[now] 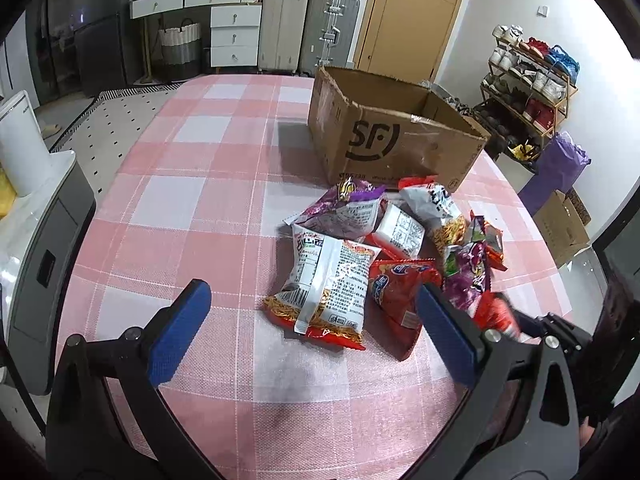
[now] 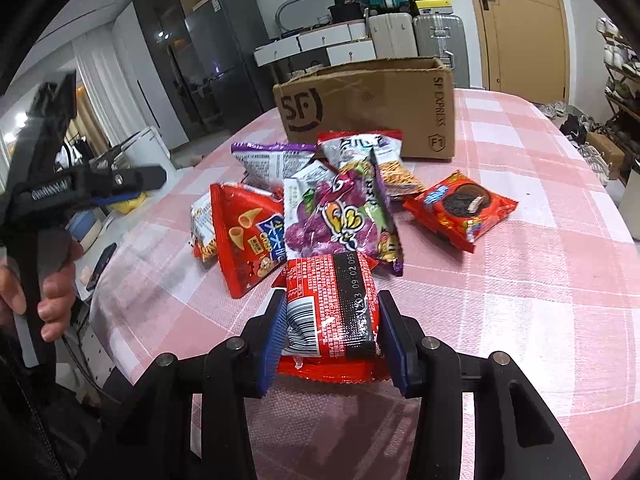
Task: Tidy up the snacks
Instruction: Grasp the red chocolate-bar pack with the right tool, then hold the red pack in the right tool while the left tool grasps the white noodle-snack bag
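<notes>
The right tongs [image 2: 332,336] are clamped on a red snack packet [image 2: 332,308], barcode side up, at the near edge of the snack pile [image 2: 320,216] and well short of the cardboard box [image 2: 372,104]. The left tongs [image 1: 312,328] stand wide apart, gripping nothing, over the counter [image 1: 200,200] on the pile's near side. By my reading the task is barely begun — the box's inside shows no snacks where visible, and roughly eight packets still lie in front of the box.

Pink-and-white checked tablecloth [image 1: 224,208], brown cardboard box [image 1: 376,136] — red snack packet [image 2: 332,312], blue-padded fingers [image 2: 276,336]
</notes>
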